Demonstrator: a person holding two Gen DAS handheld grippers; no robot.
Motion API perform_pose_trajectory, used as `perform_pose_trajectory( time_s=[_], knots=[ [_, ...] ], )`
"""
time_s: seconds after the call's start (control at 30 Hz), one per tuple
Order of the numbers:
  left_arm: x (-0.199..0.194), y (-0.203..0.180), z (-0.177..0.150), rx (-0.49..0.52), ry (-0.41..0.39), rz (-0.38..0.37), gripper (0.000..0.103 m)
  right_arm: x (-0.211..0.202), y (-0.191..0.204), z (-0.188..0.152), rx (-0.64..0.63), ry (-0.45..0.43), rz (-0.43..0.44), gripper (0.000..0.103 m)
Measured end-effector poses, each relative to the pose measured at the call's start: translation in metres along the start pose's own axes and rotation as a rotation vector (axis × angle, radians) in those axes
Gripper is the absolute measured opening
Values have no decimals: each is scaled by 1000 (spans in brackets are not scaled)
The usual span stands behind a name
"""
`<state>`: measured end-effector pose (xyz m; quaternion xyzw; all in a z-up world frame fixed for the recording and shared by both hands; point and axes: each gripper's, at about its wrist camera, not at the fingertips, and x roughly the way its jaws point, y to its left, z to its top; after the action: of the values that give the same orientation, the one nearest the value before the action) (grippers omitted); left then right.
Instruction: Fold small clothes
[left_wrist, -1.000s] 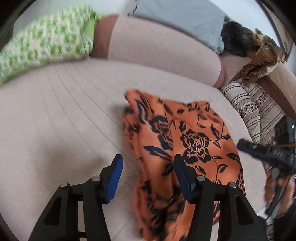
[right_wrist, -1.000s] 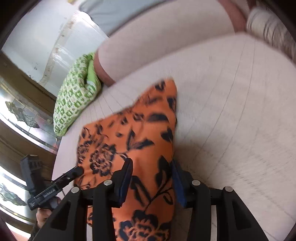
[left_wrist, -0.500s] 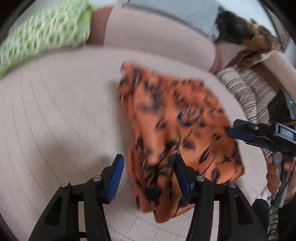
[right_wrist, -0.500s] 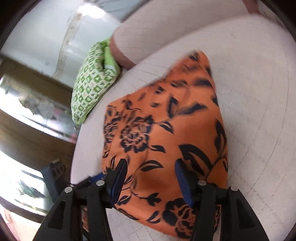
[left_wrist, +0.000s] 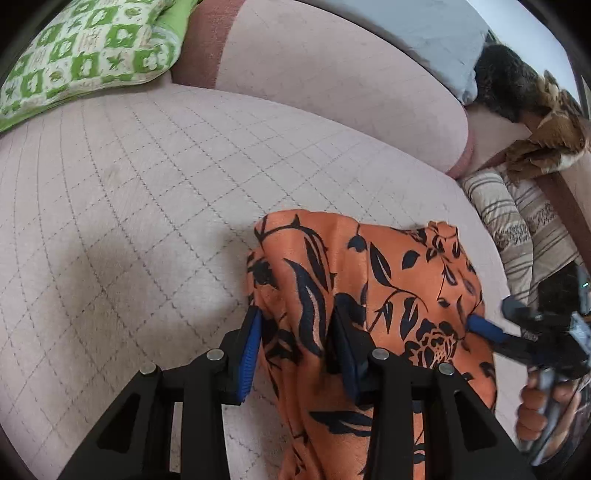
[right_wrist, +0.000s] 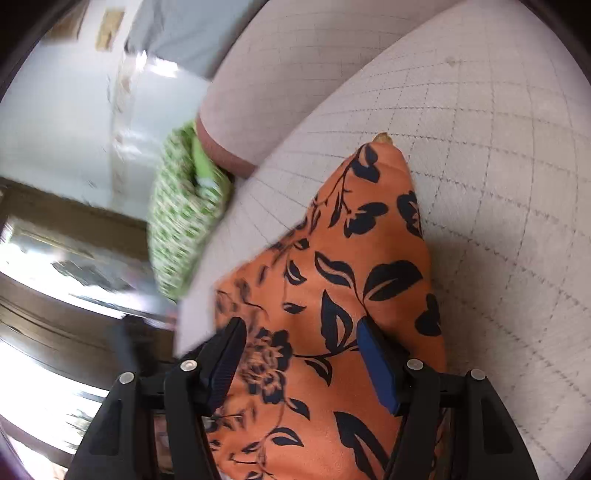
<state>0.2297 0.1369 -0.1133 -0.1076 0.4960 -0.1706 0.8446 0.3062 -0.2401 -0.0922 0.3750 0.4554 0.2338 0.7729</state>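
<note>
An orange garment with a black flower print (left_wrist: 384, 295) lies bunched on the pale quilted sofa seat (left_wrist: 147, 206). My left gripper (left_wrist: 299, 350) is at its near left edge with a fold of the cloth between its blue pads; the jaws stand partly apart. My right gripper shows at the right in the left wrist view (left_wrist: 484, 328), touching the cloth's right side. In the right wrist view the garment (right_wrist: 354, 273) drapes between the fingers of my right gripper (right_wrist: 303, 362), whose jaws stand wide apart.
A green and white patterned cushion (left_wrist: 85, 51) lies at the back left. The sofa backrest (left_wrist: 332, 81) runs behind, with a grey cloth (left_wrist: 413, 33) on top. A striped cushion (left_wrist: 524, 225) and a brown blanket (left_wrist: 546, 136) sit at the right.
The garment has been pulled nearer and bunched up. My left gripper's jaws have narrowed around a fold of it. My right gripper has swung round and moved in onto the cloth.
</note>
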Motion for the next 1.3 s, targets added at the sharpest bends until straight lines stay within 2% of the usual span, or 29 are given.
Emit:
perform_pose_trajectory(
  time_s=[0.07,0.13,0.17,0.23,0.3,0.37,0.43,0.5,0.57,0.6,0.67,0.77,0.83,0.9,0.97,1.03,1.13,1.2,1.3],
  knots=[
    [-9,-4,0,22,-27,-9,40,-6,11,-3,-42,9,-28,66],
    [-21,-8,2,31,-81,-59,40,-13,23,-10,-81,2,5,67],
    [-23,-10,2,36,-90,-56,40,-12,25,-13,-88,8,8,67],
    [-7,-8,5,29,-37,-22,40,1,19,-17,-90,60,-35,70],
    [4,-3,5,8,-8,5,39,7,9,-19,-51,64,-33,70],
    [-8,-6,6,21,-37,-7,38,-1,16,-20,-45,49,-29,70],
    [-25,-7,5,19,-84,-31,39,-13,30,-26,-99,33,-14,70],
    [-37,-5,1,-1,-96,-9,51,-13,31,-32,-111,47,-11,71],
    [-53,-4,-9,-4,-118,12,55,-1,19,-37,-90,77,-76,72],
    [-65,-6,-17,1,-126,34,62,-1,14,-38,-69,73,-69,72],
    [-86,-8,-34,16,-139,62,68,-14,23,-41,-54,29,-72,72],
    [-118,-13,-63,29,-183,60,71,-35,50,-57,-139,-8,-30,72],
    [-122,-17,-86,49,-193,71,72,-38,48,-69,-134,-19,-39,80],
    [-97,-16,-104,58,-114,153,72,-28,22,-78,-56,-8,-77,83],
    [-66,-9,-114,54,6,214,73,-27,8,-85,-1,-11,-39,83],
    [-75,-5,-119,16,-24,183,72,-38,25,-87,-25,-16,-44,83],
    [-98,-13,-115,34,-96,162,72,-51,46,-86,-121,-27,-49,83],
    [-111,-19,-108,59,-134,136,72,-55,47,-82,-116,-27,-25,83],
    [-116,-26,-95,75,-146,102,72,-50,48,-70,-102,-5,-4,83]
  ],
)
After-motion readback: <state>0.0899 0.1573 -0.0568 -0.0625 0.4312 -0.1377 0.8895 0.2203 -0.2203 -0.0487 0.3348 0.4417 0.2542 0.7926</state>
